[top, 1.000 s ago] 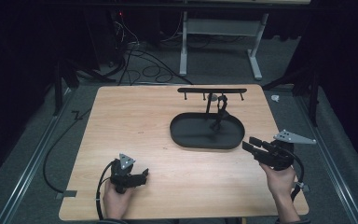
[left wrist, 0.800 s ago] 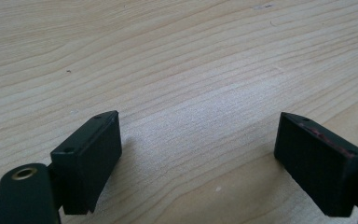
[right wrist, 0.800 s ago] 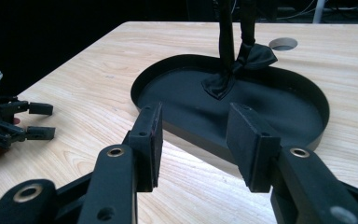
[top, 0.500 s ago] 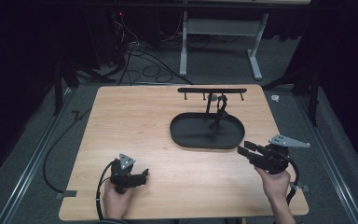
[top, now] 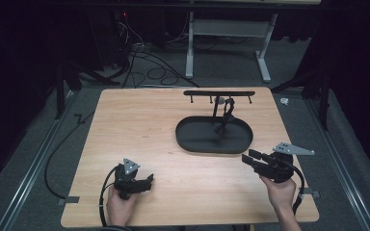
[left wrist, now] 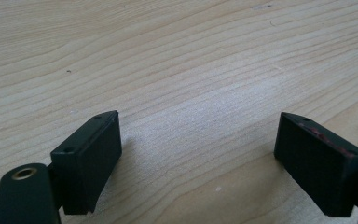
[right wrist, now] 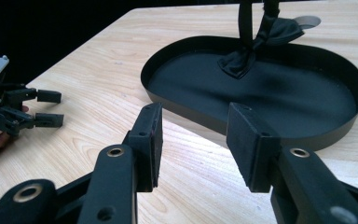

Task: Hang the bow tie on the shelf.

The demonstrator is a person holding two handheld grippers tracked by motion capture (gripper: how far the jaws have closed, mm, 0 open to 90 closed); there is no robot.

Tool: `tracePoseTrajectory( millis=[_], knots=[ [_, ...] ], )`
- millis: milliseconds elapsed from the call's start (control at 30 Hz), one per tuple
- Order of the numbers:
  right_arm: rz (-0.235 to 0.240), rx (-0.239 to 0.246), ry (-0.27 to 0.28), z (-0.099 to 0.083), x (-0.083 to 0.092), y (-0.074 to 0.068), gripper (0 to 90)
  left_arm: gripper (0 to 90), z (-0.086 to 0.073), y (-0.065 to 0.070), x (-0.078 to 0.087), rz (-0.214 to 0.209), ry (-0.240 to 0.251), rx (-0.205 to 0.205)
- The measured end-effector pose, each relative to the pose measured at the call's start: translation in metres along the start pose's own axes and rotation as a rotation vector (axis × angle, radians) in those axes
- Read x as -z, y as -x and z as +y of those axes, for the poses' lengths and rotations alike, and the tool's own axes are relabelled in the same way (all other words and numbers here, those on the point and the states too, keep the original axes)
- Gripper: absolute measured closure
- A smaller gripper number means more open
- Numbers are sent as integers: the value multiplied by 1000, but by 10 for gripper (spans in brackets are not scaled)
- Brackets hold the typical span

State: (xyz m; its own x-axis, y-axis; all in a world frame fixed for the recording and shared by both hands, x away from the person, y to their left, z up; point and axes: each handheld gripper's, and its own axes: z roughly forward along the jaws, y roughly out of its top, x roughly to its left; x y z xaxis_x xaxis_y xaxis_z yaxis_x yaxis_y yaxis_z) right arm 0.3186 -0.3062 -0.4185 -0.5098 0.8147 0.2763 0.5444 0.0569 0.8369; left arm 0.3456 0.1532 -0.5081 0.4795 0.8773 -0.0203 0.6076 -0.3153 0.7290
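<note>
A black oval tray (top: 192,137) lies right of the table's middle. A T-shaped rack (top: 219,93) with small hooks rises from it. A black bow-tie-like piece of fabric (top: 226,115) hangs by a strap from the rack down into the tray. My right gripper (top: 248,158) is held open just off the tray's near right rim, pointing left. In the right gripper view its jaws (right wrist: 193,140) frame the tray (right wrist: 284,93) rim, with the fabric (right wrist: 261,44) behind. My left gripper (top: 148,181) rests open at the near left, over bare wood (left wrist: 198,158).
The wooden table (top: 139,120) is bare on its left half. The left gripper (right wrist: 46,109) appears far left in the right gripper view. Cables and a white desk frame (top: 226,48) stand on the floor beyond the far edge.
My right gripper has drifted a little left and toward the table's near edge. The left gripper has stayed put.
</note>
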Motion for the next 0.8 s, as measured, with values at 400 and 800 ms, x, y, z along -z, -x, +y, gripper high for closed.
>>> tracePoseTrajectory(
  millis=[400, 800],
  knots=[
    [6, -10, -18, -10, -9, 0, 576, 152, 0, 0, 0, 0, 0, 0],
    [-4, -20, -41, -21, -17, 3, 576, 152, 0, 0, 0, 0, 0, 0]
  ],
)
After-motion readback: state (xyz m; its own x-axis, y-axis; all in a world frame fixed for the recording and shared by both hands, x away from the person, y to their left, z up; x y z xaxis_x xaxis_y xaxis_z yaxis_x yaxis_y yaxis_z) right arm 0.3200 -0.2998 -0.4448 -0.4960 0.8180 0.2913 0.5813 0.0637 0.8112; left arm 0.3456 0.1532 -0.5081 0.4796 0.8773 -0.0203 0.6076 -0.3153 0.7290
